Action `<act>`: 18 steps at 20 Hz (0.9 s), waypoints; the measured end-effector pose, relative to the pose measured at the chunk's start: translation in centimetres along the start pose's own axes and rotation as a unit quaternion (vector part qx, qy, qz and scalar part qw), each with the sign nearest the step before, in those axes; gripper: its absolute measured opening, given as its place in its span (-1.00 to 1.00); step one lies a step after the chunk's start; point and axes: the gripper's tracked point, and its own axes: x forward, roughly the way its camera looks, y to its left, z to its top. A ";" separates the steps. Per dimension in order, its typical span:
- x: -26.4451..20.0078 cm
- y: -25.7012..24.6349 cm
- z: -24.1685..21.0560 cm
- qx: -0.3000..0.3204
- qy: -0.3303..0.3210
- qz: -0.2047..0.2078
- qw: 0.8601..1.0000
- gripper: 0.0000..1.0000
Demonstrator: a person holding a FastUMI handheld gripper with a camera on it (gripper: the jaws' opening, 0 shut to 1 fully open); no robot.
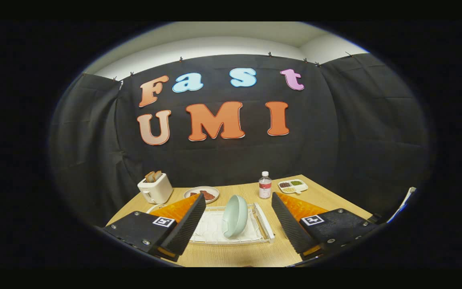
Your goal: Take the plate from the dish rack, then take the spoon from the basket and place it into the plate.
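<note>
A pale green plate stands on edge in a white wire dish rack on the wooden table. The rack lies just ahead of my gripper, and the plate sits in line with the gap between the two fingers. My fingers are spread wide, one on each side of the rack, touching nothing. A white rounded rim peeks out behind the left finger; I cannot tell what it is.
Beyond the rack, a white toaster with bread stands at the back left. A small plate of red food, a water bottle and a divided snack tray line the table's far edge by the black cloth wall.
</note>
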 end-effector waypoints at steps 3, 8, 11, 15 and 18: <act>1.2 0.5 -0.7 -0.003 0.014 0.001 1.000 0.97; 3.6 1.7 -2.6 -0.019 0.047 0.011 0.999 0.98; 5.3 2.2 -4.8 -0.025 0.086 0.015 0.996 0.97; 8.0 1.7 -7.7 -0.037 0.129 0.000 0.991 0.98; 9.9 1.7 -9.5 -0.033 0.162 0.001 0.986 0.98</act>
